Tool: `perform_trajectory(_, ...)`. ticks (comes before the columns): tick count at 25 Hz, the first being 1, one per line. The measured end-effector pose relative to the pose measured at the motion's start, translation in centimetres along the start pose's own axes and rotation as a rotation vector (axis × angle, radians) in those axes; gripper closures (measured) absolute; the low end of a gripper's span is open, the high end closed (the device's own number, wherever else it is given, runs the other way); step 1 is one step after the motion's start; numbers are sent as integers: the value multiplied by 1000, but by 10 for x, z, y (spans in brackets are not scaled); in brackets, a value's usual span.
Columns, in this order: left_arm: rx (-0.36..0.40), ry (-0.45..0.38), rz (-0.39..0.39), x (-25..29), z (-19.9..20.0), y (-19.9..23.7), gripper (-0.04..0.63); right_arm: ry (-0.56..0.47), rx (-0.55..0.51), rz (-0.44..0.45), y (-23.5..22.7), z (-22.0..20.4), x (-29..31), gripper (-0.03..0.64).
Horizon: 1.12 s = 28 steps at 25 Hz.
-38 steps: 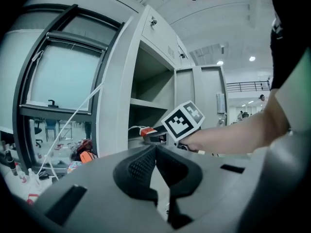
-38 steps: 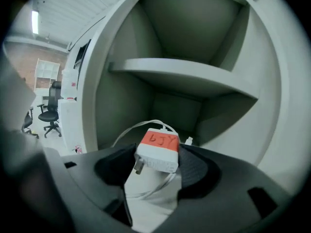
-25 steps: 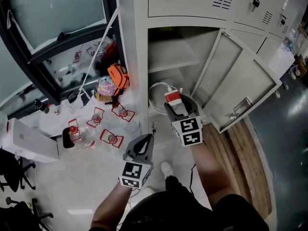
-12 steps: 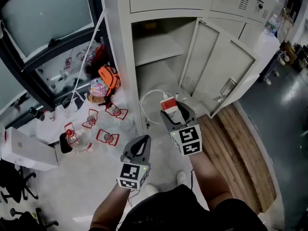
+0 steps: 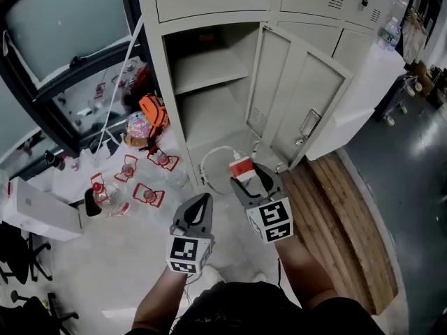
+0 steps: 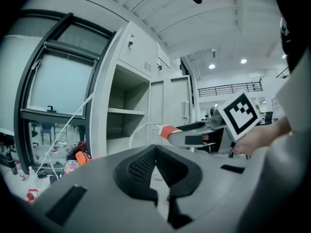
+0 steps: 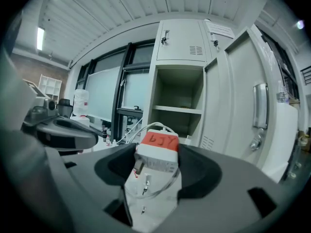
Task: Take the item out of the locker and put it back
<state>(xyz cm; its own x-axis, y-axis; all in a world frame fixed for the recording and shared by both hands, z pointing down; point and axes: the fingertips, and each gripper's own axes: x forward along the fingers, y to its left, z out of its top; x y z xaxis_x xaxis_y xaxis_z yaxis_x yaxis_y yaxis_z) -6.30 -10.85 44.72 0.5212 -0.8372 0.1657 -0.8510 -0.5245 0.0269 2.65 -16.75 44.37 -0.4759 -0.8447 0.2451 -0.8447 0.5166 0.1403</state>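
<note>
A white charger (image 5: 241,167) with a red taped end and a looped white cable (image 5: 209,160) sits between the jaws of my right gripper (image 5: 246,178), which is shut on it. From the right gripper view the charger (image 7: 156,152) fills the gap between the jaws, just in front of the open locker compartment (image 7: 178,100). The compartment (image 5: 209,96) has one shelf, and its door (image 5: 297,103) is swung out to the right. My left gripper (image 5: 198,213) hangs lower and to the left, shut and empty; its own view shows the jaws (image 6: 155,161) closed together.
Several bottles with red labels (image 5: 129,183) and an orange bag (image 5: 151,110) lie on the floor left of the locker. A white box (image 5: 35,211) sits at far left. Wooden boards (image 5: 342,215) lie on the right. A window frame (image 5: 70,68) stands behind the bottles.
Both grippers have drawn back from the locker's mouth, so more of the locker shows. The charger stays in the right gripper and the left gripper stays shut.
</note>
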Motion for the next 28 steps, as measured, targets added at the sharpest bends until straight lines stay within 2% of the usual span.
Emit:
perform_trajectory(14,-26,50,112,3,-19,-95,591,-11,8,138,-27,-42,-81,347)
perform_trajectory(28,-40,22,185,-21,-24,-155,592,-38,-12,202,-31,-54,-140,347)
